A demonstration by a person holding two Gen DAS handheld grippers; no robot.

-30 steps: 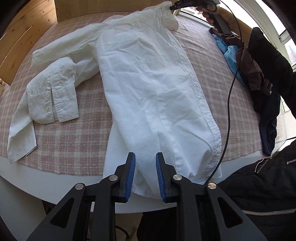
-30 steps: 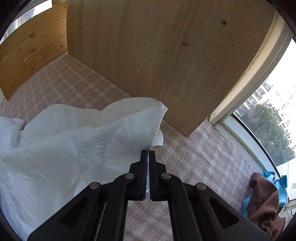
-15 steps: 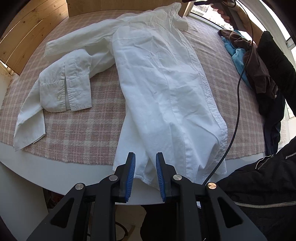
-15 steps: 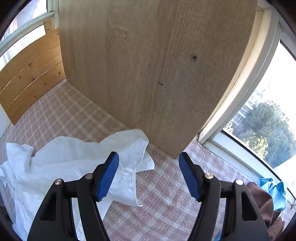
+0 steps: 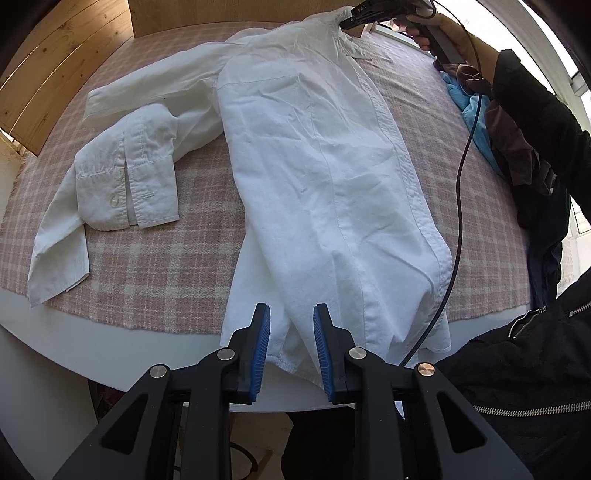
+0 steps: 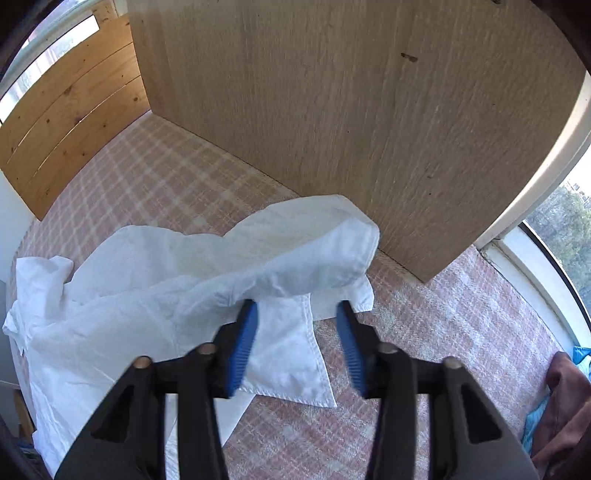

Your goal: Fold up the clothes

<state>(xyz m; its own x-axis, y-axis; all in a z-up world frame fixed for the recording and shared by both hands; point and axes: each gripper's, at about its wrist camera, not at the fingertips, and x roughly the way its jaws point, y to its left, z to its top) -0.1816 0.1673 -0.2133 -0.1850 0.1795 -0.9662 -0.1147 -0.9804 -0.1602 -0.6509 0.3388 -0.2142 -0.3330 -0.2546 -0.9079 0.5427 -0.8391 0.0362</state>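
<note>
A white long-sleeved shirt [image 5: 317, 177] lies lengthwise on a pink checked tablecloth [image 5: 155, 273], collar at the far end, hem hanging over the near table edge. Its sleeve [image 5: 125, 177] is folded over at the left. My left gripper [image 5: 291, 350] is open, its jaws either side of the hem fabric. My right gripper [image 6: 295, 339] is open and hovers just above the collar [image 6: 295, 354]; it also shows in the left wrist view [image 5: 354, 18] at the far end of the shirt.
A wooden panel [image 6: 351, 110] stands right behind the collar. A pile of brown, blue and dark clothes [image 5: 517, 147] lies at the right table edge. A black cable [image 5: 458, 192] hangs across the shirt's right side. A window [image 6: 561, 221] is on the right.
My right gripper was shut on the collar a second ago, then opened and let it go, and has come back down close over the collar. The left gripper stayed open at the hem.
</note>
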